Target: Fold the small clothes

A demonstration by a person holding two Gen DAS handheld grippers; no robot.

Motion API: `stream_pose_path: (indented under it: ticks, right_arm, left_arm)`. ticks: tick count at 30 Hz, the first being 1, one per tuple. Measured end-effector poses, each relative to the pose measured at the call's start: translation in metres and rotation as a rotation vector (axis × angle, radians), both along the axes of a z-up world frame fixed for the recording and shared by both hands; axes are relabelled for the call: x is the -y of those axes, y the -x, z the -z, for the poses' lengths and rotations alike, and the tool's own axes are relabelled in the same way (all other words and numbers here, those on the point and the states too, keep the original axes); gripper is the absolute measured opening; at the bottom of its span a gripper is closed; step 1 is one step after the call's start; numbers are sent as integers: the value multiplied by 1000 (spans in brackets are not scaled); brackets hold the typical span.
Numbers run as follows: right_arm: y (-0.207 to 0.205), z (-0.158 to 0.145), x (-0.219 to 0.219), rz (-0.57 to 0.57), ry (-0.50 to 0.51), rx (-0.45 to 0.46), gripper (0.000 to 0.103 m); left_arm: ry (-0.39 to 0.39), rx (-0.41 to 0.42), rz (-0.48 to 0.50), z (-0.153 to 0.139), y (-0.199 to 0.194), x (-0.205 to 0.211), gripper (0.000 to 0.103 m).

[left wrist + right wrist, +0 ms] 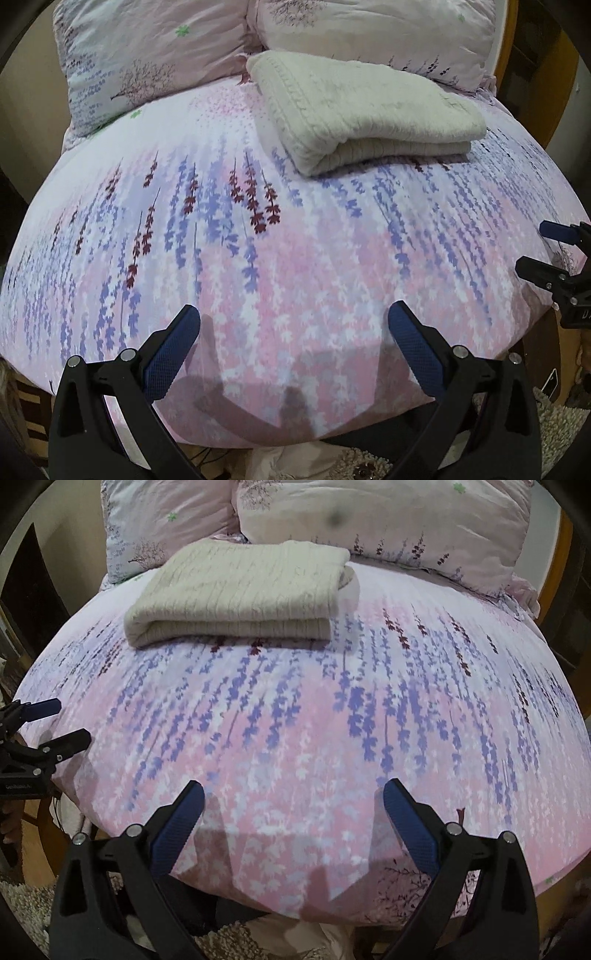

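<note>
Right now the left tool (pixel 293 325) and right tool (pixel 293 803) both hang spread and empty over the near bed (pixel 332 738); the cream knit (pixel 240 590) lies folded by the pillows (pixel 388 524), seemingly finished, so next fetch another garment

Both wrist views sit low at the near edge of the bed (pixel 295 258), facing the far pillows (pixel 155 55). Left view looks from the left, so the folded sweater (pixel 362 110) lands far right; right view from the right, sweater far left. Shared: bedspread, sweater, pillows. Each catches the other gripper at its side edge.
</note>
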State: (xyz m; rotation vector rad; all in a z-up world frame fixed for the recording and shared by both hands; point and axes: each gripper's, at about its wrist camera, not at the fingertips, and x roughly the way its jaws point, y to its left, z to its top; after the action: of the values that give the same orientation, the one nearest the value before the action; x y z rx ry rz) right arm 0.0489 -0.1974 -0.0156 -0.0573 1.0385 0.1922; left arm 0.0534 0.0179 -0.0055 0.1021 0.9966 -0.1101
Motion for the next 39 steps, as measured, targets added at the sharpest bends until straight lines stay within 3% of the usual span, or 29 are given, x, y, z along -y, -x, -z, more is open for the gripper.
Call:
stream_pose_path:
  ticks: [39]
  right_arm:
    - [4,4,1,21,34,0,101]
  left_arm:
    - [10,-15,-39,3,0,-1,102]
